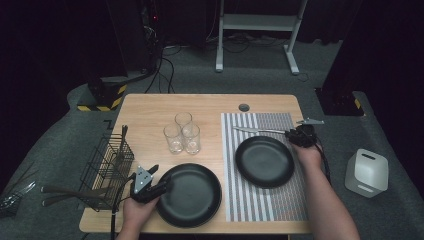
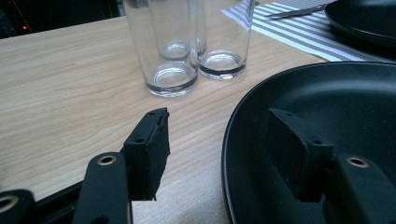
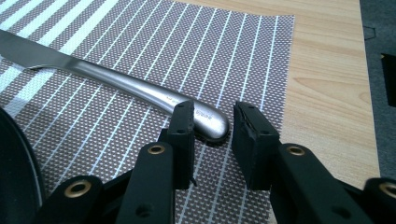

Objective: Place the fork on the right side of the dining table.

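The right gripper [image 3: 212,123], jaws narrow and not pressing, brackets the silver metal knife's handle end [image 3: 205,120] on the striped woven placemat [image 3: 196,51], at the round black plate's [image 1: 264,161] two o'clock.

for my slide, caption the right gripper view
Right gripper open around the knife handle's end on the striped placemat.

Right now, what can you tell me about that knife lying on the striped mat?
The knife is one piece of plain silver metal, brushed and shiny, with a rounded handle end. It lies flat on the striped placemat, beyond the black plate. The right gripper has its jaws around the handle tip, one touching it, without a visible clamp.
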`<action>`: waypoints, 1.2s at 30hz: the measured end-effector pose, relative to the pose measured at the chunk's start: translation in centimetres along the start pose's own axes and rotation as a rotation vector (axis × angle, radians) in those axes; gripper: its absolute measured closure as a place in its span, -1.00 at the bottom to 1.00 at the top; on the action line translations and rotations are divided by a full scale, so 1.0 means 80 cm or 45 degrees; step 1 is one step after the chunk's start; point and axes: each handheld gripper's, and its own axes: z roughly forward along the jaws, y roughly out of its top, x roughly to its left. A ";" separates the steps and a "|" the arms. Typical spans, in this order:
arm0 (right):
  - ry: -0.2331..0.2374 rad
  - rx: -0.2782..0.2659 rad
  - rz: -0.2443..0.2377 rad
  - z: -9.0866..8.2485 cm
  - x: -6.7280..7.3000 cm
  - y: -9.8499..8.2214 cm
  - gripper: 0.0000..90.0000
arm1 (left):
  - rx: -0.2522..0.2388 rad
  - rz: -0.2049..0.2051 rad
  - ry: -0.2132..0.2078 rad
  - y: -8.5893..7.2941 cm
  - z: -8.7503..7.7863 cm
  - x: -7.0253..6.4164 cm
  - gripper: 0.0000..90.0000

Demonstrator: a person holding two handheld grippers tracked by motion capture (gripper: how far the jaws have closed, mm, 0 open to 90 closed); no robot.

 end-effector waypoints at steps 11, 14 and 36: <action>-0.022 0.025 -0.006 0.002 -0.002 0.006 0.53 | 0.000 0.001 -0.001 0.000 0.000 0.000 -0.11; -0.033 0.030 -0.009 0.004 -0.002 0.008 0.53 | 0.000 -0.001 -0.001 0.000 0.000 0.000 -0.11; -0.060 0.030 -0.003 0.007 -0.001 0.011 0.52 | 0.000 -0.003 -0.002 0.000 0.000 0.000 -0.11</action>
